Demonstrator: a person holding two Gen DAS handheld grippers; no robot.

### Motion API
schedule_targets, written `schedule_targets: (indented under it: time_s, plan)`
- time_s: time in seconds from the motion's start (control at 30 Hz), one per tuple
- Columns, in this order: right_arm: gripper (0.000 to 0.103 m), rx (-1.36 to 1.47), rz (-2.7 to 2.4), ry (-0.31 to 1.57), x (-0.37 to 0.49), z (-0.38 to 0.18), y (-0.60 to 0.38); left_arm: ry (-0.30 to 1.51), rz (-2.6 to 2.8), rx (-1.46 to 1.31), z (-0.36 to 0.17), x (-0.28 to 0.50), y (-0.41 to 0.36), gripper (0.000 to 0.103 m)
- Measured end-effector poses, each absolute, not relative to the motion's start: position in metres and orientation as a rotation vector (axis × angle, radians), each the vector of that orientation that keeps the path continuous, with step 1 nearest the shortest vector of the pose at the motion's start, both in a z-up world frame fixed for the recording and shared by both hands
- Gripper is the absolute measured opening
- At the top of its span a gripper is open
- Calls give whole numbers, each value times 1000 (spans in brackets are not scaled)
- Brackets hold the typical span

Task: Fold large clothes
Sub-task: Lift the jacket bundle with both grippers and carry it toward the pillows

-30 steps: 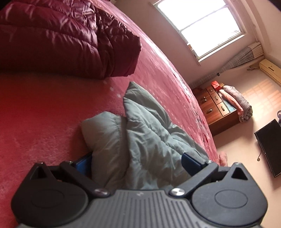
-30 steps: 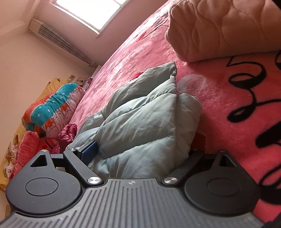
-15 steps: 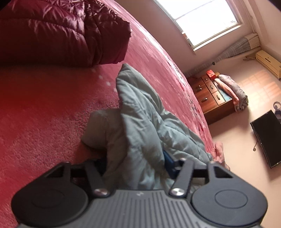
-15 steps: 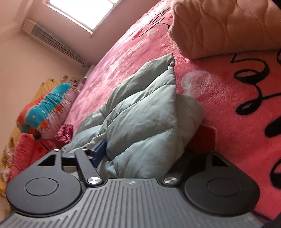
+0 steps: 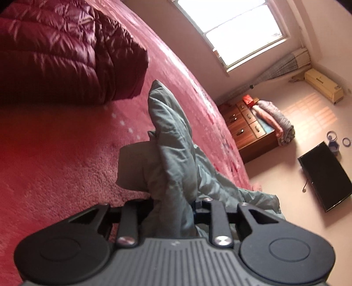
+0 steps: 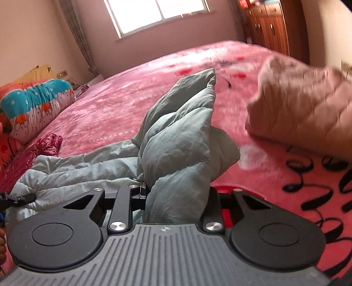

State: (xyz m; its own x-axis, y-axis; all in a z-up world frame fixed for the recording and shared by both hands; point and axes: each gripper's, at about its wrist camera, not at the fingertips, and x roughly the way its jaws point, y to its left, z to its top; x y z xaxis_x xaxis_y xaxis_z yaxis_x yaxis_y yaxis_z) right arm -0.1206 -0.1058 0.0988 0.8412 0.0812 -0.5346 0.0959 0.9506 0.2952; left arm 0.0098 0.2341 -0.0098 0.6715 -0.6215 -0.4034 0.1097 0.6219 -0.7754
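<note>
Both hand-held grippers have just been closing. The left hand-held gripper (image 5: 172, 203) and the right hand-held gripper (image 6: 176, 193) each clamp the grey-green jacket (image 6: 176, 143) bunched ahead on the bed (image 6: 136, 92).

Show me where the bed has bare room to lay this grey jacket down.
Free: the pink blanket beyond the grey jacket, toward the window. Crowded: dark red jacket on one side, pink quilted bundle on the other, patterned bedding by the wall.

The left tongs (image 5: 172, 204) have just been closing and now pinch a bunched fold of the grey-green padded jacket (image 5: 173, 158); the right tongs (image 6: 176, 195) have likewise just been closing, clamped on another thick fold of that jacket, tilted downward over it.
</note>
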Motion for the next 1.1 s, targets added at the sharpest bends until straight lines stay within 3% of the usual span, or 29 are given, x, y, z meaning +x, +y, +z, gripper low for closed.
schedule_targets:
  time_s: [0.37, 0.63, 0.83, 1.1]
  plan:
    - [30, 117, 43, 435, -116, 153, -48, 553, -454, -879, 21, -11, 280, 19]
    - [30, 21, 158, 272, -95, 207, 10, 285, -390, -892, 79, -46, 347, 20]
    - [29, 6, 307, 196, -37, 234, 72, 90, -222, -874, 110, -80, 410, 20]
    - [30, 9, 457, 192, 50, 229, 178, -31, 0, -860, 115, -98, 474, 20]
